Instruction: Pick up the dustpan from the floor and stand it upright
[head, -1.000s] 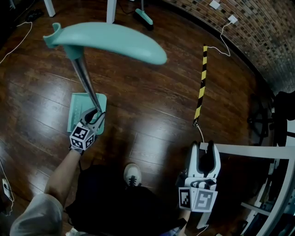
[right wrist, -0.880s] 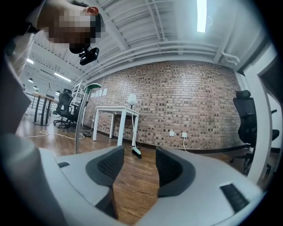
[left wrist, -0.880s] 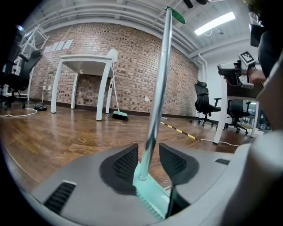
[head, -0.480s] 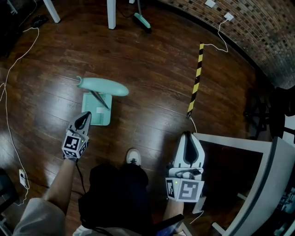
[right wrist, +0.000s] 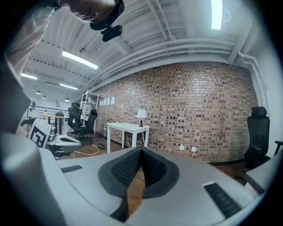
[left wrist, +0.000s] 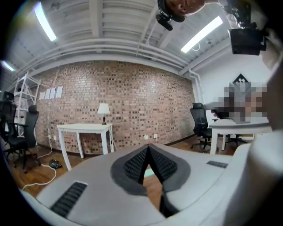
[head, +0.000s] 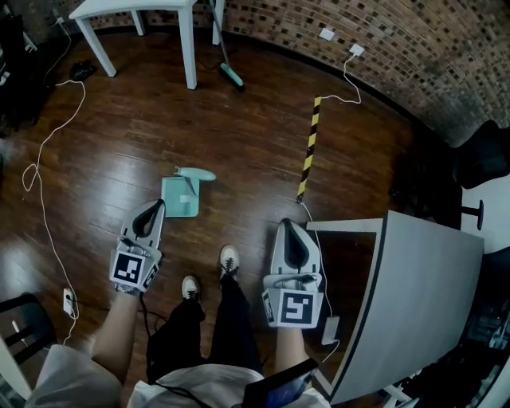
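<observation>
The teal dustpan (head: 181,197) stands on the dark wood floor with its teal handle (head: 196,173) pointing up at me, and nothing holds it. My left gripper (head: 156,205) hangs high above the floor, just short of the pan in the head view, jaws shut and empty. My right gripper (head: 287,225) is level with it further right, also shut on nothing. In the left gripper view the pads (left wrist: 138,161) meet at the tips of the left gripper (left wrist: 148,146), with a sliver of teal dustpan (left wrist: 149,172) below them. The right gripper (right wrist: 140,150) faces the brick wall.
A white table (head: 139,8) and a teal broom (head: 231,73) stand at the back. A yellow-black strip (head: 308,151) lies on the floor. A white cable (head: 48,183) trails at the left. A large white desk (head: 422,295) is close on my right. The person's shoes (head: 229,259) are below.
The left gripper let go of the dustpan's metal shaft and shut. The right gripper shut too. Both rose far above the floor, and the dustpan stays standing on its own.
</observation>
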